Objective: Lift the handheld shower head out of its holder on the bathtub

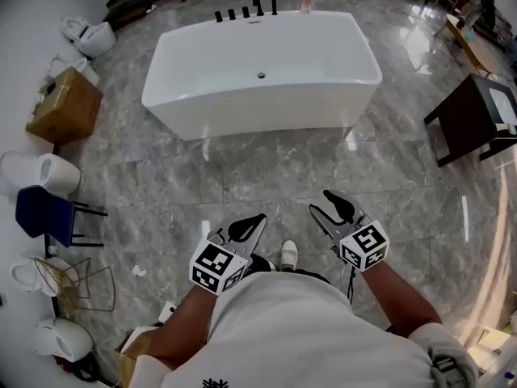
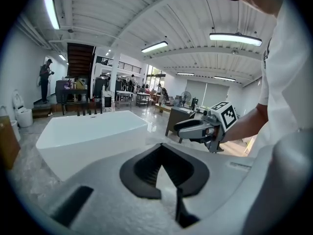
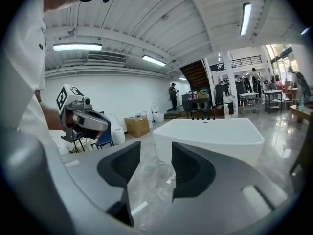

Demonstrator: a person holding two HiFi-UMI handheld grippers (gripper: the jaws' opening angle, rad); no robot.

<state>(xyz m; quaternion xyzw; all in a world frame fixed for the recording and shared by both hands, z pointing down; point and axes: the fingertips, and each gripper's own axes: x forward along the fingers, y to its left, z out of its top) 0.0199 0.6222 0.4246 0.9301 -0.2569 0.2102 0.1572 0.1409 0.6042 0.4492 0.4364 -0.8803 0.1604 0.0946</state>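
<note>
A white freestanding bathtub (image 1: 258,71) stands across the grey marble floor, well ahead of me. A row of black fittings (image 1: 246,10) rises from its far rim; the handheld shower head among them is too small to single out. Both grippers hover close to my body, far short of the tub. My left gripper (image 1: 246,226) has its fingertips touching and nothing between them (image 2: 160,148). My right gripper (image 1: 334,208) stands open, with only floor showing in the gap (image 3: 155,146). Each gripper also shows in the other's view: right gripper (image 2: 198,128), left gripper (image 3: 85,120).
A dark side table (image 1: 472,115) stands right of the tub. Along the left are a cardboard box (image 1: 65,103), toilets (image 1: 48,172), a blue chair (image 1: 48,212) and a wire basket (image 1: 73,281). A person (image 2: 45,80) stands far off by the stairs.
</note>
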